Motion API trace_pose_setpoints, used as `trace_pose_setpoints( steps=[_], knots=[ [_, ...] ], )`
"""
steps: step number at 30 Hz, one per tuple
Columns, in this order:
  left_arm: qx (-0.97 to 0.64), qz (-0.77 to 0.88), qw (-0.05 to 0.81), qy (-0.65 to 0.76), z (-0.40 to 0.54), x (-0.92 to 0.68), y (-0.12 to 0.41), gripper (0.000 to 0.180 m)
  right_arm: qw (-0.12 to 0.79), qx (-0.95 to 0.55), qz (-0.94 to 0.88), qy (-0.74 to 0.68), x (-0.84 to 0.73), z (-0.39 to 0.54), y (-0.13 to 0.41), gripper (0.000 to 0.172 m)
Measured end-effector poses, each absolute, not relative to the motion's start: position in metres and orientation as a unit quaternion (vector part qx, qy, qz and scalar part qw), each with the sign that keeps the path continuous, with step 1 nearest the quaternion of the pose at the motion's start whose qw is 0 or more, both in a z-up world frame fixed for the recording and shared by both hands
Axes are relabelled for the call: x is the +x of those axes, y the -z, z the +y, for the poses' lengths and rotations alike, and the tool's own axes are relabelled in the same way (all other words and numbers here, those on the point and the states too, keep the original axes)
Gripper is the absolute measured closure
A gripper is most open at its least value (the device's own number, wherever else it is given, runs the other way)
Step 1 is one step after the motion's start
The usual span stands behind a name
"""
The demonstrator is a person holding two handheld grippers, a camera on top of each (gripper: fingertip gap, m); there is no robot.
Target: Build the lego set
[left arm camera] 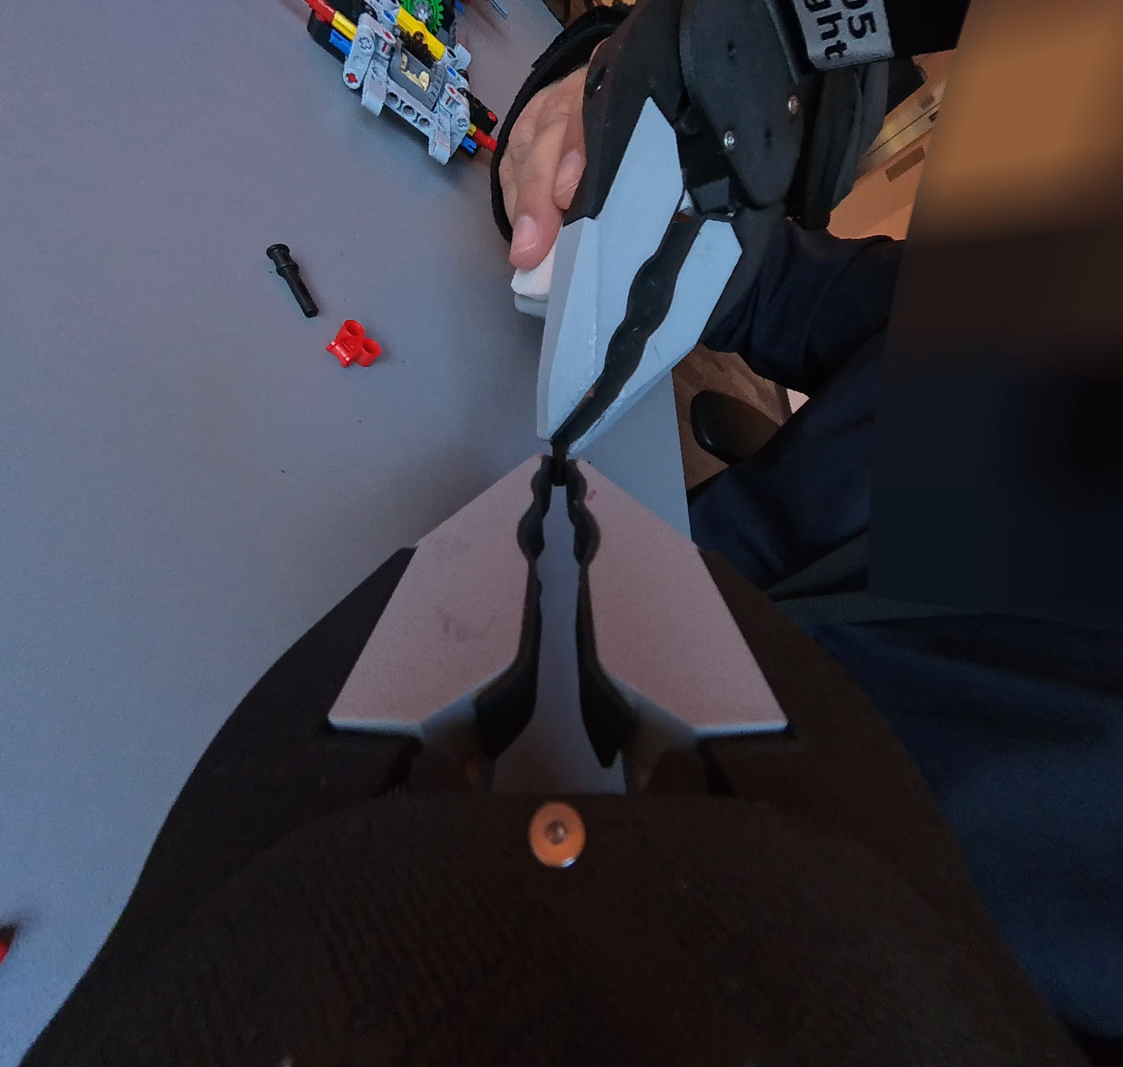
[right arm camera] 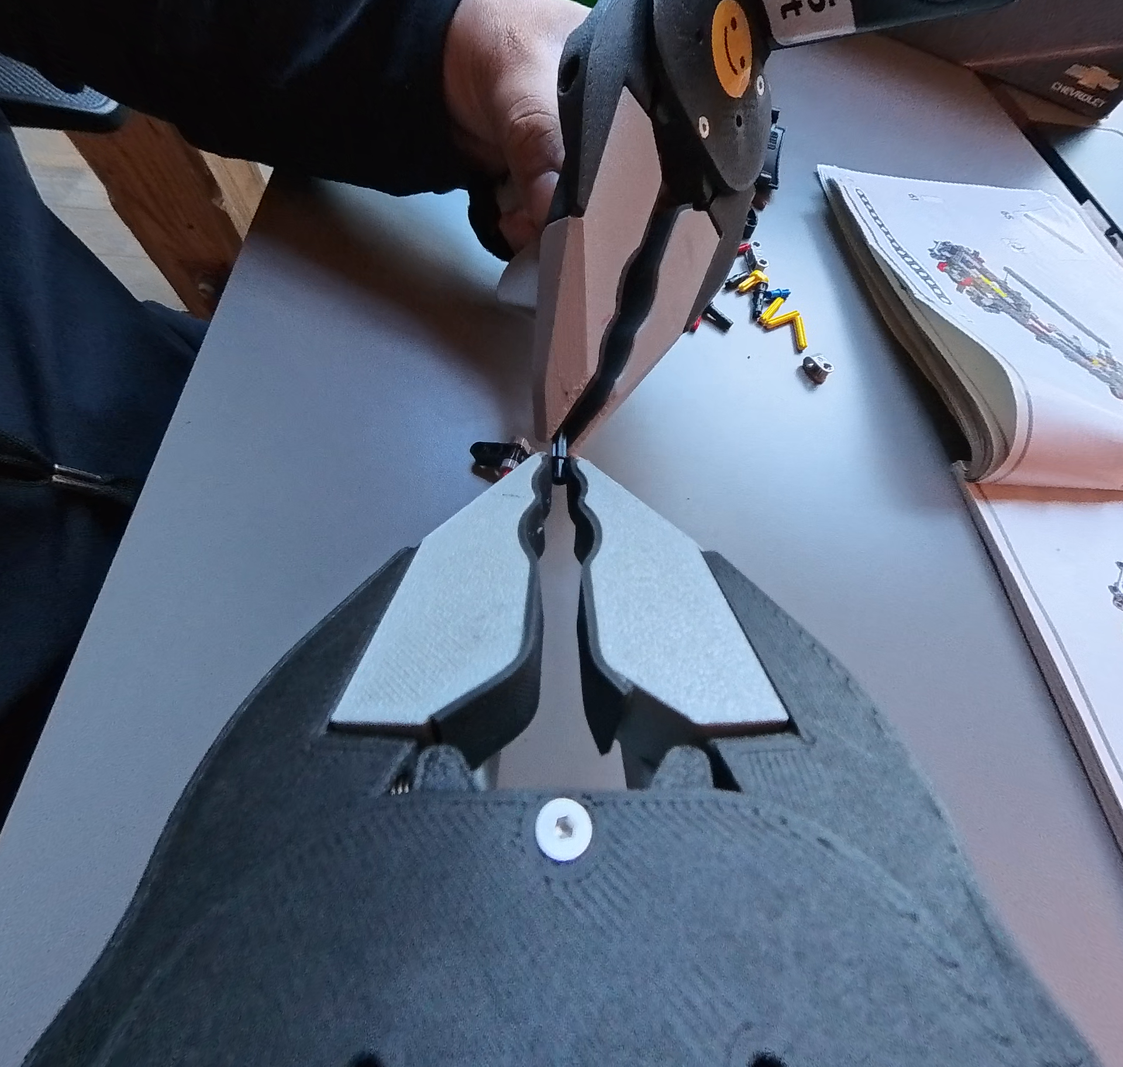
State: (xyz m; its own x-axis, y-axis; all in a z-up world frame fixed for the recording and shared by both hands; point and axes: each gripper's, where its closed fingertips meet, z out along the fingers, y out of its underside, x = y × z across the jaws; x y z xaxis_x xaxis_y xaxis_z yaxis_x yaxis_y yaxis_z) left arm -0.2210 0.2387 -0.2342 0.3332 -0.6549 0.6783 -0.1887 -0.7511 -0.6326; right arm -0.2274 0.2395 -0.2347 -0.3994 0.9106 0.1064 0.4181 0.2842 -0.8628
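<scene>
A small black pin [left arm camera: 558, 461] hangs in the air between two grippers that meet tip to tip above the grey table [left arm camera: 152, 491]. My left gripper [left arm camera: 558, 472] is shut on the pin's near end. The right gripper [left arm camera: 562, 437] comes down from above and is shut on the pin's other end. In the right wrist view my right gripper [right arm camera: 558, 472] pinches the same black pin [right arm camera: 558, 461], and the left gripper [right arm camera: 562, 430] grips it from above. A hand holds each gripper.
In the left wrist view a second black pin [left arm camera: 291, 278], a red connector [left arm camera: 354, 343] and a built brick model [left arm camera: 407, 48] lie on the table. In the right wrist view a black piece [right arm camera: 495, 455], yellow parts [right arm camera: 784, 315], a grey connector [right arm camera: 818, 366] and an open booklet [right arm camera: 1002, 339] lie nearby. My left and right fingertips are right by each other. Between my left fingertips and the black piece [right arm camera: 495, 455] there is roughly 5 cm.
</scene>
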Motion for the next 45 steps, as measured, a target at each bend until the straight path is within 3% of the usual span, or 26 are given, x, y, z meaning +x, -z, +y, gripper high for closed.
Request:
trace_pose_setpoints(
  steps=[5, 12, 15, 22, 28, 35, 39, 45],
  knots=[
    [-0.782, 0.271, 0.216, 0.518, 0.236, -0.22, 0.233, 0.177, 0.297, -0.456, -0.737, -0.402, -0.226, 0.238, 0.235, 0.171],
    [-0.828, 0.428, 0.206, 0.299, 0.223, -0.24, 0.258, 0.133, 0.244, -0.488, -0.752, -0.369, -0.221, 0.241, 0.257, 0.17],
    [-0.819, 0.472, 0.197, 0.259, 0.215, -0.232, 0.268, 0.123, 0.228, -0.493, -0.761, -0.354, -0.219, 0.239, 0.266, 0.17],
    [-0.795, 0.553, 0.203, 0.147, 0.215, -0.235, 0.288, 0.132, 0.208, -0.497, -0.758, -0.367, -0.217, 0.236, 0.267, 0.171],
    [-0.754, 0.6, 0.216, 0.156, 0.209, -0.233, 0.287, 0.147, 0.196, -0.493, -0.772, -0.35, -0.215, 0.231, 0.276, 0.17],
    [-0.776, 0.535, 0.238, 0.234, 0.218, -0.234, 0.285, 0.147, 0.196, -0.497, -0.77, -0.349, -0.217, 0.228, 0.278, 0.17],
    [-0.798, 0.445, 0.205, 0.352, 0.218, -0.233, 0.278, 0.148, 0.204, -0.506, -0.757, -0.358, -0.22, 0.23, 0.274, 0.17],
    [-0.806, 0.405, 0.174, 0.394, 0.22, -0.233, 0.276, 0.148, 0.215, -0.507, -0.757, -0.351, -0.222, 0.232, 0.274, 0.17]
  ],
)
